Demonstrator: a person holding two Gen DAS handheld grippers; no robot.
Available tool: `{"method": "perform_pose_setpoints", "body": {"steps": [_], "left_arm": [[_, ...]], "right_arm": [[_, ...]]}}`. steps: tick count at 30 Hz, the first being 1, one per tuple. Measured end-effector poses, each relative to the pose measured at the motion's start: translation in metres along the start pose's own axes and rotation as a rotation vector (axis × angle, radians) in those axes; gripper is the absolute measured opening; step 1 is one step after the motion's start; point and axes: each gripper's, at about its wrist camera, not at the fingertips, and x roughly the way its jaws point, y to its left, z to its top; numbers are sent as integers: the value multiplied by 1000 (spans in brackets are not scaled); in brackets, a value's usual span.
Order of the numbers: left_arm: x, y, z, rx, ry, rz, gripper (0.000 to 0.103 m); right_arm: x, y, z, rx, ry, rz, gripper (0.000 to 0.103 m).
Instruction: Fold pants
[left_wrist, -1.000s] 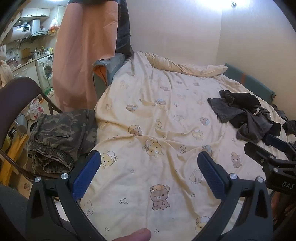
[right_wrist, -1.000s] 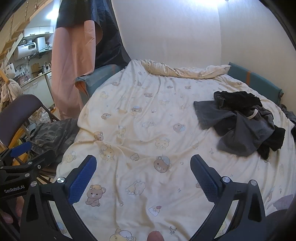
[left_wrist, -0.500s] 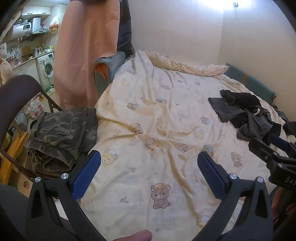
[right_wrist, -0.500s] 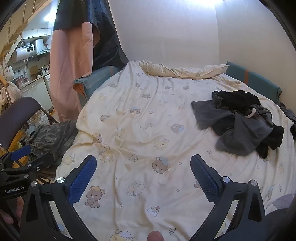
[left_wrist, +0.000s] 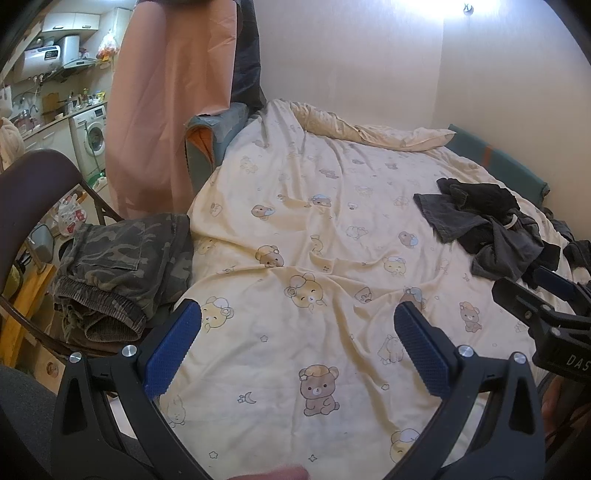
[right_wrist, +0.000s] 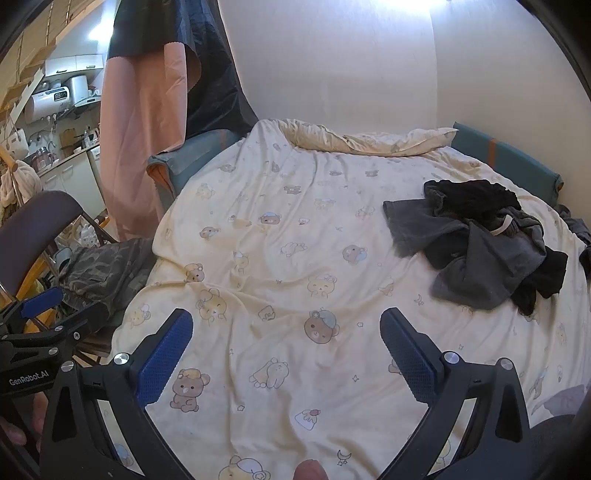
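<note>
Here, a wide bed covered by a pale yellow quilt printed with cartoon bears (left_wrist: 314, 258) fills both wrist views. To its left stands a dark brown chair with a curved back (left_wrist: 33, 177), and on the seat rests a folded pair of camouflage-patterned pants (left_wrist: 122, 258), touching the quilt's edge. On the right side of the bed lies a crumpled heap of dark grey and black pants (right_wrist: 476, 251), well apart from both tools. One grey leg sticks out of the heap toward the left; the rest is too bunched to give a clear long axis or to show where the waistband sits.

The left gripper (left_wrist: 297, 336) hovers above the near part of the quilt with its blue-padded jaws spread wide and nothing between them. The right gripper (right_wrist: 286, 339) is likewise spread wide and empty, hovering over the near quilt, nearer to the heap.

The step in hand appears to be fetching the next garment. Doing it well likely means pinching only one pair from the heap, lifting it clear, then laying it flat and lengthwise on the bare quilt before any fold.
</note>
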Motion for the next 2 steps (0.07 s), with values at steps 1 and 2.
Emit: {"method": "perform_pose_setpoints", "body": {"steps": [1, 2], "left_arm": [[0, 0, 0, -1, -2, 1, 103], [0, -1, 0, 1, 0, -2, 103]], "right_arm": [[0, 0, 0, 0, 0, -1, 103], [0, -1, 0, 1, 1, 0, 103]]}}
